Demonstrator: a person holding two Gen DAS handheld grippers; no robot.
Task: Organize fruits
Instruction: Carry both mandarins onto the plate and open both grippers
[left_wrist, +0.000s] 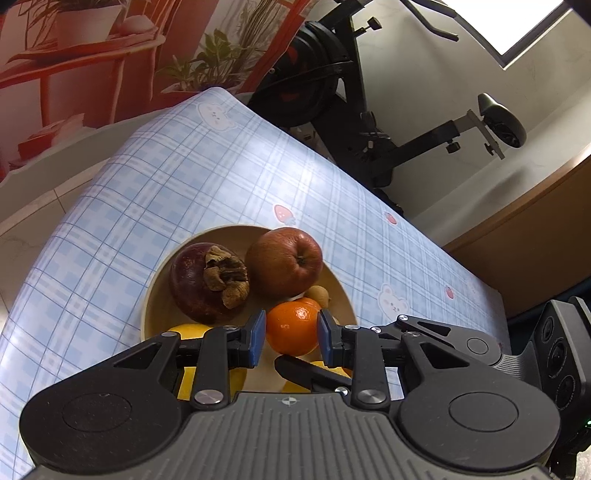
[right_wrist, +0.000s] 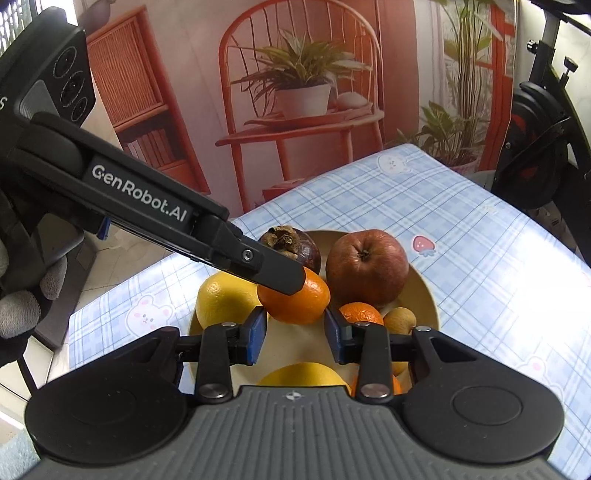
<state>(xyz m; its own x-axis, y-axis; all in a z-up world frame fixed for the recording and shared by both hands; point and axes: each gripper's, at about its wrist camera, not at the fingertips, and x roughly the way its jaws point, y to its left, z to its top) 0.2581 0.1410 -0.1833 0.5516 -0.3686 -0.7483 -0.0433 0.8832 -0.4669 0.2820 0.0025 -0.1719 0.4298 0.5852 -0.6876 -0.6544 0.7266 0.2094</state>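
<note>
A beige bowl (left_wrist: 155, 302) (right_wrist: 424, 291) on the blue checked tablecloth holds a red apple (left_wrist: 284, 262) (right_wrist: 365, 266), a dark mangosteen (left_wrist: 199, 280) (right_wrist: 295, 243), lemons (right_wrist: 225, 299), small oranges and a longan (right_wrist: 400, 319). My left gripper (left_wrist: 291, 332) is shut on an orange (left_wrist: 293, 326) (right_wrist: 295, 299), holding it over the bowl; its black finger (right_wrist: 273, 273) crosses the right wrist view. My right gripper (right_wrist: 295, 332) is open and empty, just in front of and below that orange, above a lemon (right_wrist: 304, 373).
An exercise bike (left_wrist: 332, 96) stands beyond the table's far right edge. A printed backdrop of a red chair and plants (right_wrist: 295, 92) hangs behind the table. A wooden cabinet edge (left_wrist: 535, 221) lies to the right. Bare tablecloth (left_wrist: 184, 173) stretches beyond the bowl.
</note>
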